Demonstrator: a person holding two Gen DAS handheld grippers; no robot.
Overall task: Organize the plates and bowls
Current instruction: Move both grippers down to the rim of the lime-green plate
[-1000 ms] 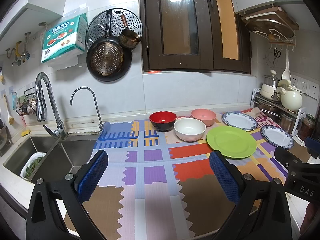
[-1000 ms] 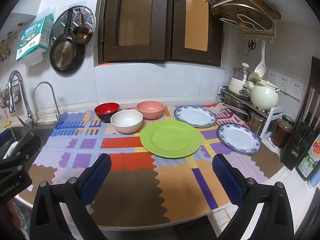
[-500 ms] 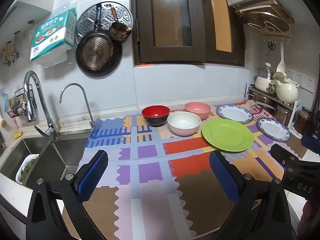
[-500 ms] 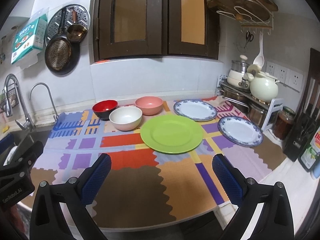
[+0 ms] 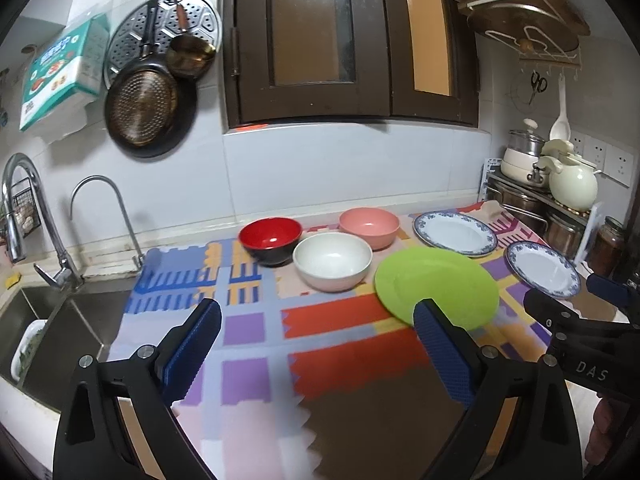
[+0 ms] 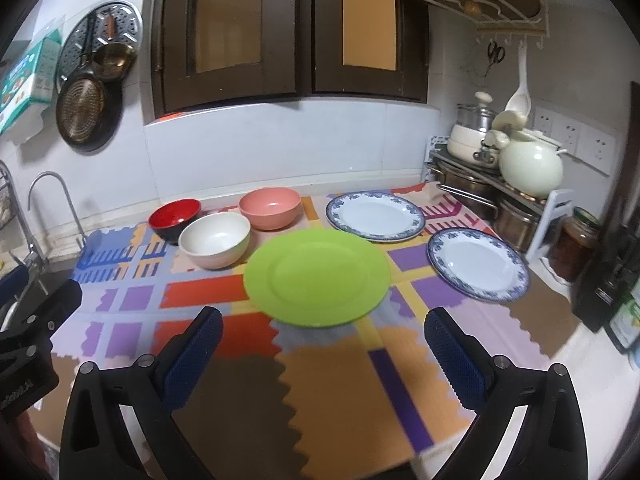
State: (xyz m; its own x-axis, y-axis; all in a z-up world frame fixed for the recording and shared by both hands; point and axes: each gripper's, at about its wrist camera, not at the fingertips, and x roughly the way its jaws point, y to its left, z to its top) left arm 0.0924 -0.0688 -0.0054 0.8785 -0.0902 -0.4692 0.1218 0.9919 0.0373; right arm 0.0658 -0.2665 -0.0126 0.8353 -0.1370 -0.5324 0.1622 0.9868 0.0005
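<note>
On the patterned mat sit a red bowl (image 5: 271, 239) (image 6: 174, 217), a white bowl (image 5: 332, 261) (image 6: 215, 239) and a pink bowl (image 5: 369, 226) (image 6: 270, 207), close together at the back. A green plate (image 5: 436, 289) (image 6: 317, 275) lies in front of them. Two blue-rimmed white plates lie to its right, the far one (image 5: 455, 233) (image 6: 375, 215) and the near one (image 5: 543, 268) (image 6: 477, 263). My left gripper (image 5: 316, 340) is open, short of the bowls. My right gripper (image 6: 323, 340) is open, just short of the green plate's near edge. Both hold nothing.
A sink (image 5: 48, 320) with two taps lies left of the mat. A rack with pots and a cream kettle (image 6: 530, 170) stands at the right, with a jar (image 6: 570, 248) beside it. Pans hang on the back wall (image 5: 140, 112). The mat's front edge runs near me.
Both grippers have moved forward toward the dishes, which now look larger and nearer. The dishes themselves have not moved. Both grippers stay open.
</note>
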